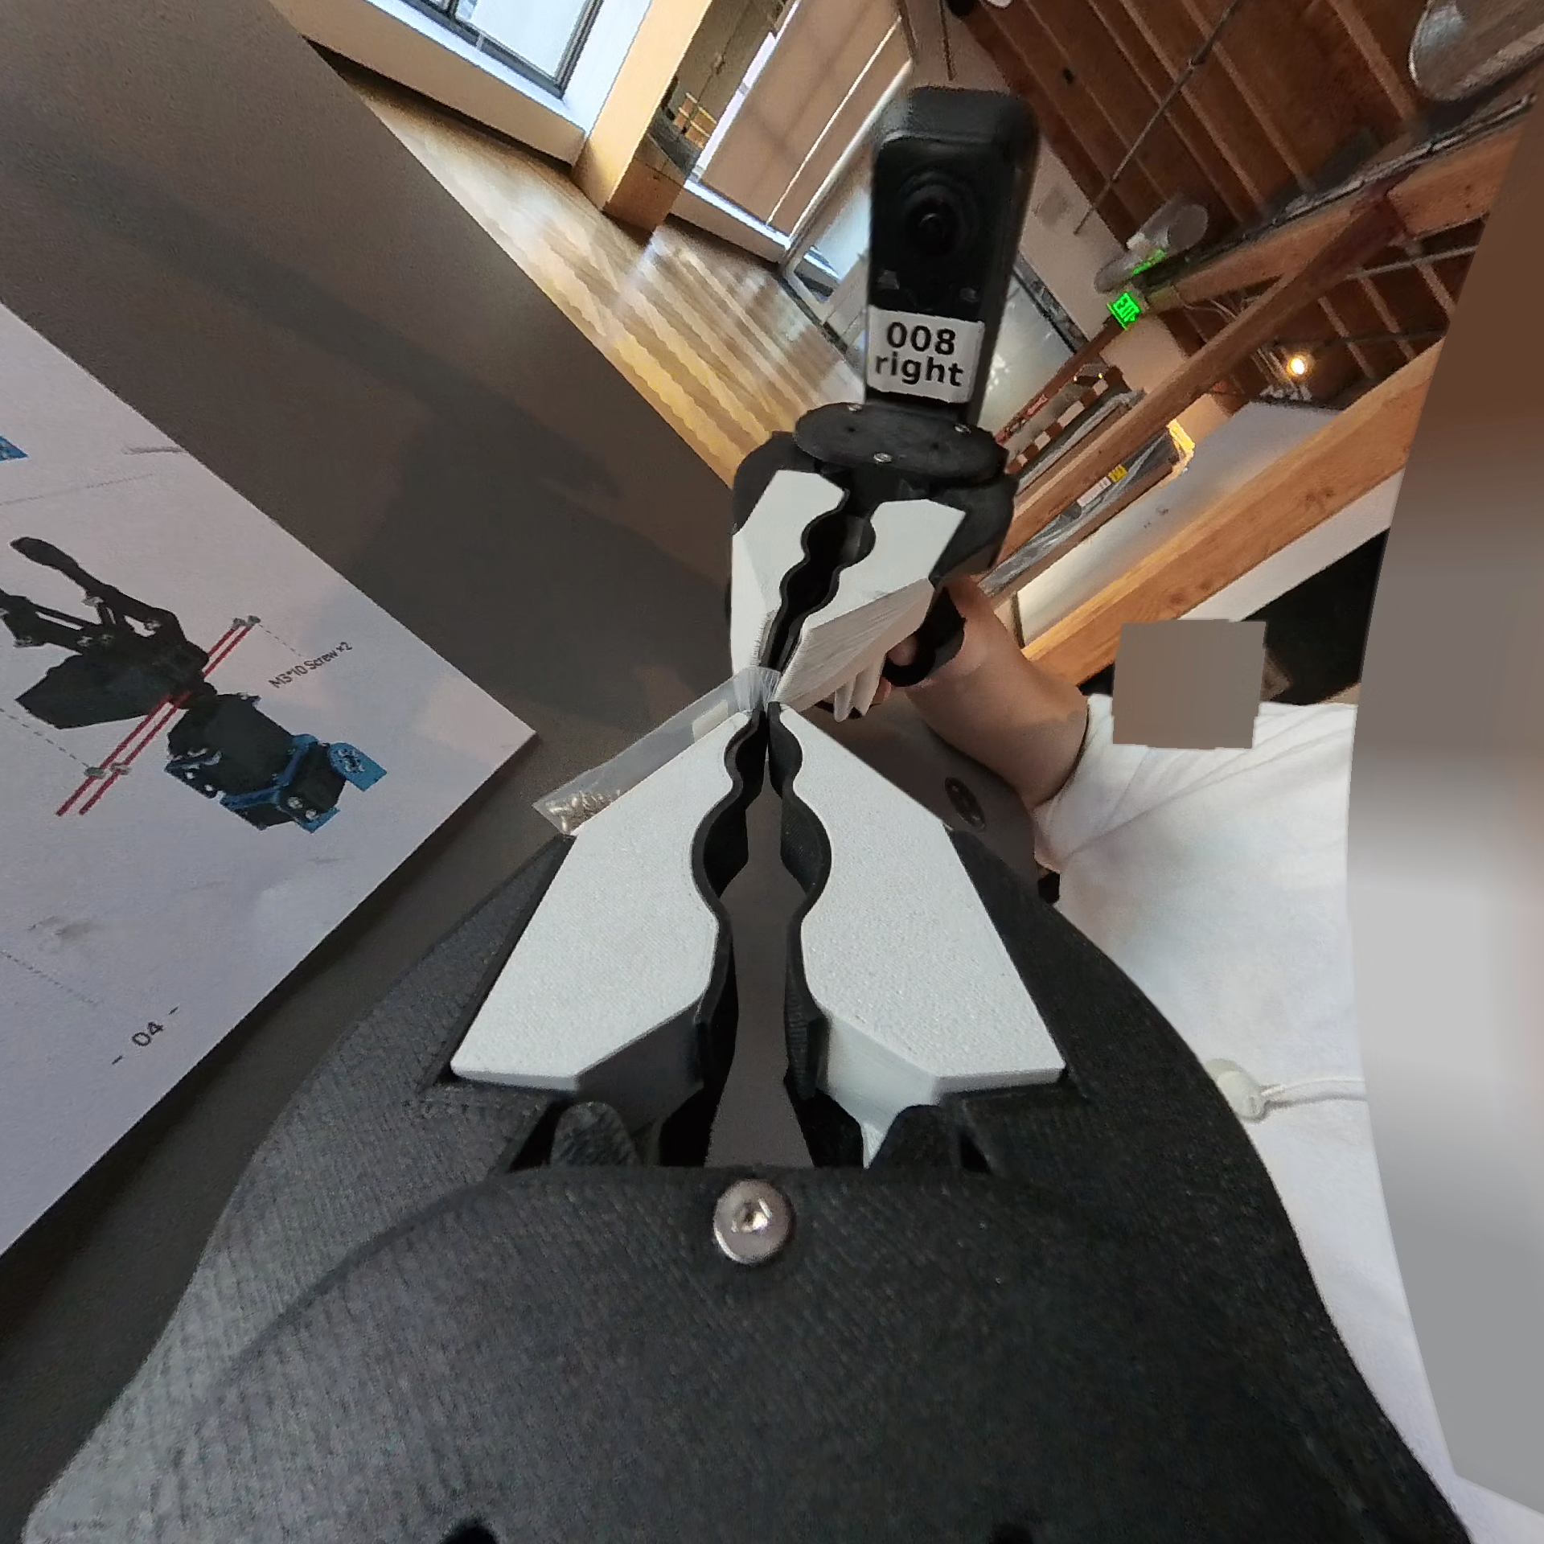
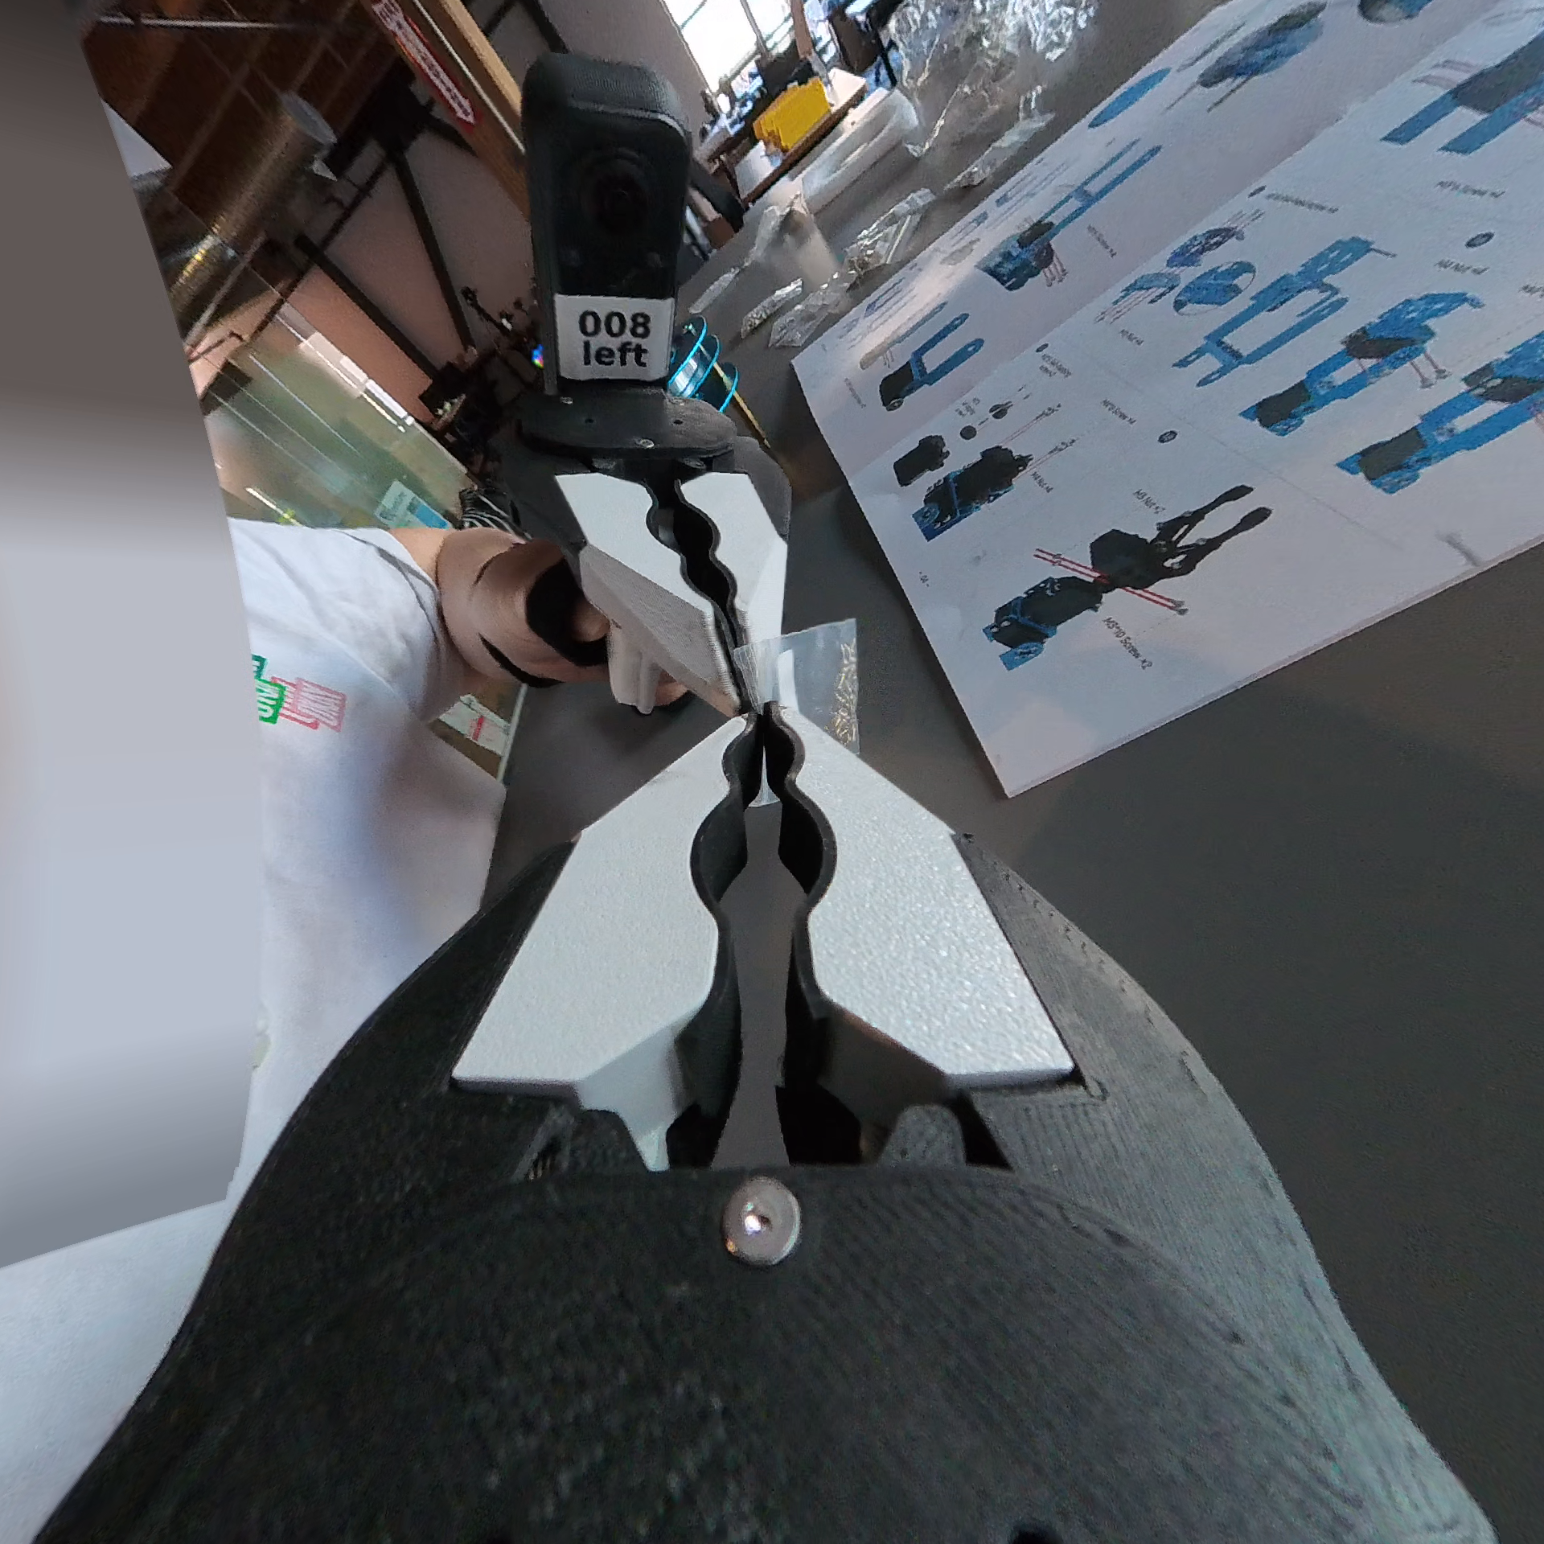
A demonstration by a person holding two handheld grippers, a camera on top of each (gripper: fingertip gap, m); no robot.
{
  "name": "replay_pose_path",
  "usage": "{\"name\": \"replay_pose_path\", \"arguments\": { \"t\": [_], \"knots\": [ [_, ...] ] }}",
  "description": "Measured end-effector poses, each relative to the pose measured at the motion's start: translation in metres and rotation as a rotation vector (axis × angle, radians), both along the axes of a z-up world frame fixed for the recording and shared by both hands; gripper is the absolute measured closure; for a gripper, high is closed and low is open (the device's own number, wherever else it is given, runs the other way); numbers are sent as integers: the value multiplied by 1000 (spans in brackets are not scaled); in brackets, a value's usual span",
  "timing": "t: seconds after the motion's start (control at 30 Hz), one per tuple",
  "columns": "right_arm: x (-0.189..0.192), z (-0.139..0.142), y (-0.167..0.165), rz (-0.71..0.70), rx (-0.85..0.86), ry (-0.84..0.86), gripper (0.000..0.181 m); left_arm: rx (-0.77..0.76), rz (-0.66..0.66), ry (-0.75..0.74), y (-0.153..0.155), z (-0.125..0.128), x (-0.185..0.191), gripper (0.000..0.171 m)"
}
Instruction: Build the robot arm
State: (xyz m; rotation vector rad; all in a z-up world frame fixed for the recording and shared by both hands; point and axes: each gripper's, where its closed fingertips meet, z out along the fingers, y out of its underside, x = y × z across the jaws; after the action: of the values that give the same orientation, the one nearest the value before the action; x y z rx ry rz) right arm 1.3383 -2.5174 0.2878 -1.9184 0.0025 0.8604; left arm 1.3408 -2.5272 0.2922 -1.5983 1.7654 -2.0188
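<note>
A small clear plastic bag [image 1: 660,744] with several small metal screws [image 1: 576,806] in its lower end hangs in the air above the dark table. My left gripper [image 1: 764,714] is shut on the bag's top edge. My right gripper [image 2: 764,718] meets it tip to tip and is also shut on that edge, with a strip of plastic showing between its pads. In the right wrist view the bag [image 2: 806,668] hangs to the right of both tips, with its screws [image 2: 848,693] at the far side. The right gripper [image 1: 773,664] comes in from above in the left wrist view.
A large printed assembly sheet [image 2: 1253,418] lies on the dark grey table [image 2: 1253,835]; it also shows in the left wrist view [image 1: 209,752]. Several more bags of parts [image 2: 802,309] and a blue spool [image 2: 702,368] lie farther off. A person in a white top [image 1: 1170,877] holds both grippers. My two grippers' fingertips are within a few centimetres of each other.
</note>
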Motion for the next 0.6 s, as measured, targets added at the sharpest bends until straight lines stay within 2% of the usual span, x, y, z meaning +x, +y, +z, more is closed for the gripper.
{"name": "replay_pose_path", "arguments": {
  "t": [0.07,0.1,0.13,0.17,0.23,0.3,0.43,0.6],
  "knots": [
    [1,2,2,-24,17,-26,181,-36,5,-6,1,3,1,171],
    [3,3,3,-41,26,-36,181,-55,10,-5,2,4,2,163],
    [3,6,4,-44,44,-30,181,-51,41,16,3,1,6,135],
    [2,11,4,-44,58,1,181,-31,54,38,3,-5,8,123],
    [-1,15,5,-51,74,13,181,-1,35,39,-3,-8,6,129],
    [0,11,8,-73,71,-32,181,31,35,6,-4,-5,5,151],
    [5,12,9,-104,83,-53,181,123,110,-37,7,-3,8,154],
    [7,8,10,-119,65,-76,181,222,118,-62,8,-6,8,163]
  ]
}}
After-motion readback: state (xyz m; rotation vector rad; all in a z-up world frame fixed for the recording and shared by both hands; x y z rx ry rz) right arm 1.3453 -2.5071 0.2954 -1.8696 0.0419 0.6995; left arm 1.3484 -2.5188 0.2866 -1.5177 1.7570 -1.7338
